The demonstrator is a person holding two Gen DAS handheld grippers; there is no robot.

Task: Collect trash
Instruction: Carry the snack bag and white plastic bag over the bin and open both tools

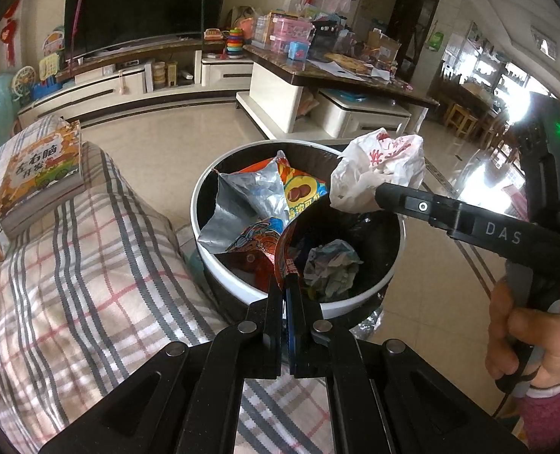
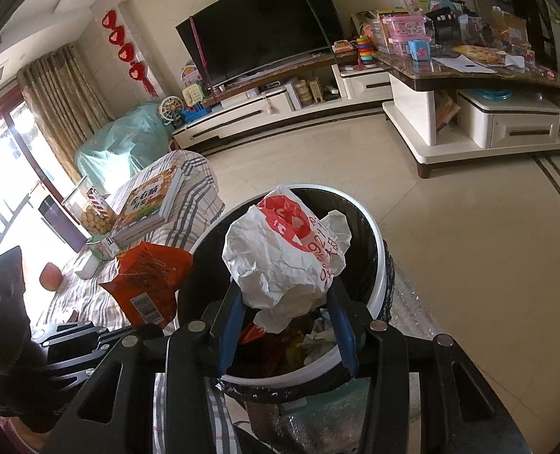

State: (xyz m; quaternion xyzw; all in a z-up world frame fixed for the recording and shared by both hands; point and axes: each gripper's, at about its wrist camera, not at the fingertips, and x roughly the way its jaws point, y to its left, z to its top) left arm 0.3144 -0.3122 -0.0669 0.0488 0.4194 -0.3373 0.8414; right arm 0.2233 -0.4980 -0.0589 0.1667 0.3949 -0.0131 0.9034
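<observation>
A round white trash bin (image 1: 225,278) with a black liner stands on the floor by a plaid-covered seat; it also shows in the right wrist view (image 2: 378,265). Inside lie a silver and orange snack bag (image 1: 257,200) and crumpled paper (image 1: 331,268). My left gripper (image 1: 285,283) is shut on an orange snack wrapper (image 1: 283,244) at the bin's near rim; the wrapper also shows in the right wrist view (image 2: 149,282). My right gripper (image 2: 285,295) is shut on a crumpled white and red paper bag (image 2: 283,257) held over the bin, which the left wrist view also shows (image 1: 378,170).
A book (image 1: 41,174) and snack boxes lie on the plaid cover (image 1: 90,265) to the left. A cluttered marble-top coffee table (image 1: 340,75) and a TV stand (image 1: 128,83) with a large TV stand beyond the bin. Tiled floor (image 2: 450,227) lies to the right.
</observation>
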